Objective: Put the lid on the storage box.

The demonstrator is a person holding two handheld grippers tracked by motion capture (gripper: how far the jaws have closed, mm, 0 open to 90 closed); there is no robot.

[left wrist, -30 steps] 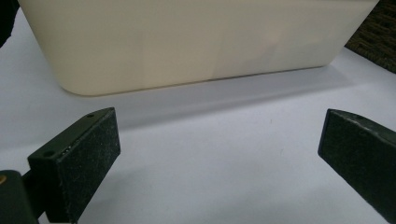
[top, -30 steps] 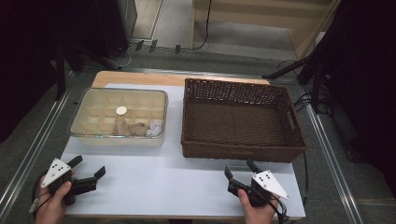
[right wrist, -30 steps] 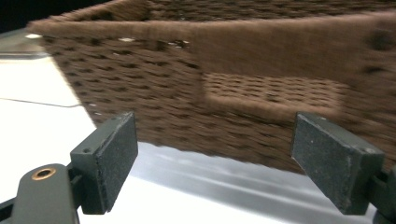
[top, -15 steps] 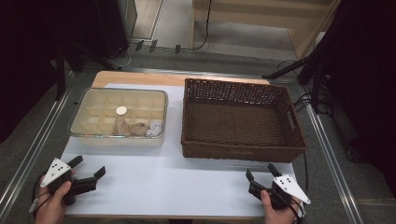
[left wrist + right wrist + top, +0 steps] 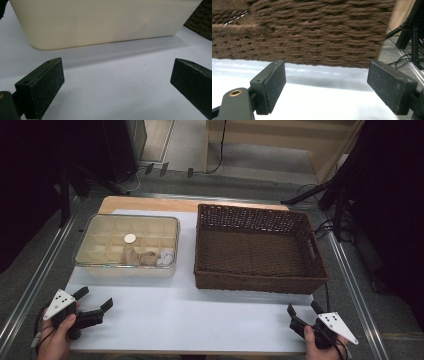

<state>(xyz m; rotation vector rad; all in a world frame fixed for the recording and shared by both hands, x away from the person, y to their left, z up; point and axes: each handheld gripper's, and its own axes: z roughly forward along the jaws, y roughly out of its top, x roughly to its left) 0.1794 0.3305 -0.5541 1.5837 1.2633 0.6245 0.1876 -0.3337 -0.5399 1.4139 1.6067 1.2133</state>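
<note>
Below, both tools, left tool (image 5: 94, 300) and right tool (image 5: 303, 309), sit spread over the white table (image 5: 200, 320).

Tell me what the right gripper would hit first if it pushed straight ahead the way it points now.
Most likely the near wall of the brown wicker basket. The right gripper, jaws open and empty, faces that wall across bare white tabletop; nothing lies between, as far as its view shows.
</note>
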